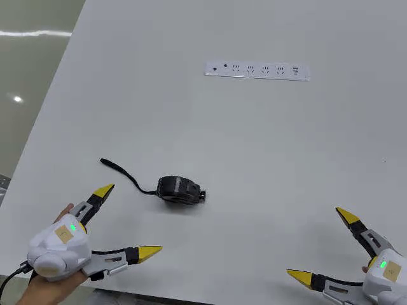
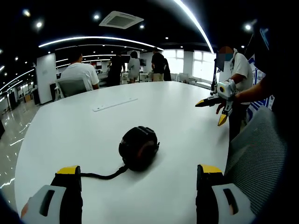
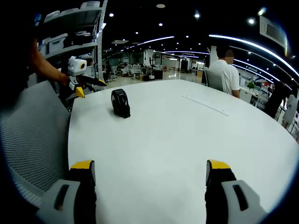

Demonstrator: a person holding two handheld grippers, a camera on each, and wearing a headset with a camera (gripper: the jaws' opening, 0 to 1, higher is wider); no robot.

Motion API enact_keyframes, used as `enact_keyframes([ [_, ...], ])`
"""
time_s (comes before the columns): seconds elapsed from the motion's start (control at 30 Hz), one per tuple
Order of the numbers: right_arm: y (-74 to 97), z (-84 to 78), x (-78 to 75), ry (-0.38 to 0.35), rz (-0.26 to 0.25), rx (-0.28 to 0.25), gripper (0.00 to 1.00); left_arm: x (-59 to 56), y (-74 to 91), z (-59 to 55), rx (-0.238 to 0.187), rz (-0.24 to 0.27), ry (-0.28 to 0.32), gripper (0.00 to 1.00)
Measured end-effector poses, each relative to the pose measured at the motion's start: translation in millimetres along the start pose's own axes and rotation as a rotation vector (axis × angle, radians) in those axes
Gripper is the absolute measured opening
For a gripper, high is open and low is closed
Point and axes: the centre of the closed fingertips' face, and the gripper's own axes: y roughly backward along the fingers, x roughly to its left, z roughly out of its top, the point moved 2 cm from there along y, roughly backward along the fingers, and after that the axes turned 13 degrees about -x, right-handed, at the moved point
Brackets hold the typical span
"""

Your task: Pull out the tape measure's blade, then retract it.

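One rounded black tape measure (image 1: pixel 180 189), thin curved strap (image 1: pixel 114 166), smooth white table (image 1: pixel 254 140)

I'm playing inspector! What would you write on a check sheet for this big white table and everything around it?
Surface: white table, smooth and mostly bare.
Job's things: black tape measure lying on the table, blade not pulled out; its strap trails off to the left.
Clutter: white power strip at the far side, nothing plugged in.
Grippers: left hand-held gripper open, near the tape measure but not touching it; right hand-held gripper open, farther away.
Cables: dark cable leaving the left hand-held gripper.
Surroundings: open office with people, a mesh chair and shelves.
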Motion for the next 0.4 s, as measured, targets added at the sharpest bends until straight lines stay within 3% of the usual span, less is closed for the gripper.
enact_keyframes([
  [0.4,1.3,0.8,0.6,-0.004,0.000,-0.005,1.00,-0.6,0.5,3.0,-0.007,-0.004,-0.006,1.00],
])
